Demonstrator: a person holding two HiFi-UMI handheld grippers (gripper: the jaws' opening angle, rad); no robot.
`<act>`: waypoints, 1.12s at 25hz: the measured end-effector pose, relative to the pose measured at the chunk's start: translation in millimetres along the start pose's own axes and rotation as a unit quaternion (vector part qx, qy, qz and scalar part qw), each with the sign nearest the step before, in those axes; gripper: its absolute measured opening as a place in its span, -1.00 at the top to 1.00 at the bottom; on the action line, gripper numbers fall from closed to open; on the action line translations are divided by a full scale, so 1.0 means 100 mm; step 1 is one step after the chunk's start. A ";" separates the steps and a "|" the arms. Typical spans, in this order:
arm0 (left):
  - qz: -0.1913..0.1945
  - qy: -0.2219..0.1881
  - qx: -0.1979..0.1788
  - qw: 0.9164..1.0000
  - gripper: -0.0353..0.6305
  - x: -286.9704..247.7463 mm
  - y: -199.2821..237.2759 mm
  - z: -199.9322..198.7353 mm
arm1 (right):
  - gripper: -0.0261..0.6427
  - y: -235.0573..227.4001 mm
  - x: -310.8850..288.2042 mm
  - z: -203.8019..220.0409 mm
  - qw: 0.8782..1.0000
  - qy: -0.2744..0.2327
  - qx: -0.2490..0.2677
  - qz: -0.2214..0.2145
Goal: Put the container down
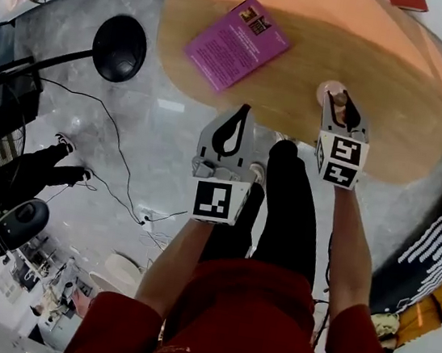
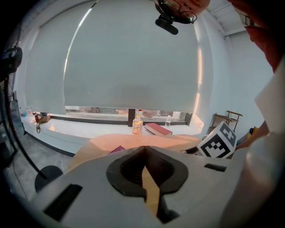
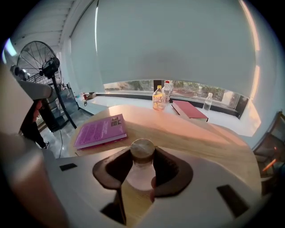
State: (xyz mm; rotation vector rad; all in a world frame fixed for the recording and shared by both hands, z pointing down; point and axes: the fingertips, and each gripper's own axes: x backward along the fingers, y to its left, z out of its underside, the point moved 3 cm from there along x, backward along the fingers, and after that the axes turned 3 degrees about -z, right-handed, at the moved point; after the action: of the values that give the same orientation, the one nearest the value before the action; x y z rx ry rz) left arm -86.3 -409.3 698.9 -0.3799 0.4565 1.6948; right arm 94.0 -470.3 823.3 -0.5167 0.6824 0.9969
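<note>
The right gripper is clenched on a small clear jar capped by a round tan lid. The dark pads press its neck from both sides just under the lid. The jar stands roughly upright in the grip, lid uppermost and body hanging below the pads, so its long axis runs toward the wooden table beneath it. From the head view the jar sits over the table's near edge, to the right of the purple book and well apart from it. Whether its base touches the wood cannot be told. The bare wood straight below looks like the natural landing spot, so the coming move is probably a short lowering followed by release.

The left gripper has its jaws together on nothing and hangs off the table's near edge. It is farther from the jar than the right gripper and seems to have no part in the placement.

What the jar holds cannot be made out through its clear wall. On the window sill beyond the table stand a bottle of yellow drink, a small clear bottle and a red book.
</note>
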 end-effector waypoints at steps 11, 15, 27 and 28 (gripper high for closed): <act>-0.002 0.028 -0.008 1.000 0.88 -0.06 0.06 0.17 | 0.50 -0.04 -0.38 0.16 1.000 0.018 0.010 0.004; 0.002 0.029 -0.009 1.000 0.88 -0.08 0.03 0.17 | 0.50 -0.03 -0.38 0.19 1.000 0.009 0.016 0.006; 0.007 0.021 -0.013 1.000 0.88 -0.01 -0.15 0.07 | 0.25 -0.03 -0.37 0.30 1.000 0.029 -0.002 -0.007; 0.007 0.020 -0.014 1.000 0.88 0.01 -0.16 0.05 | 0.25 -0.03 -0.34 0.31 1.000 0.030 -0.002 -0.006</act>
State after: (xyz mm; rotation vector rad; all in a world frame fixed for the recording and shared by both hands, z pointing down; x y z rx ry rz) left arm -70.7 -403.9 701.4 -0.4333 0.4661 1.7107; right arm 92.4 -470.3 869.8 -0.5543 0.7299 0.9745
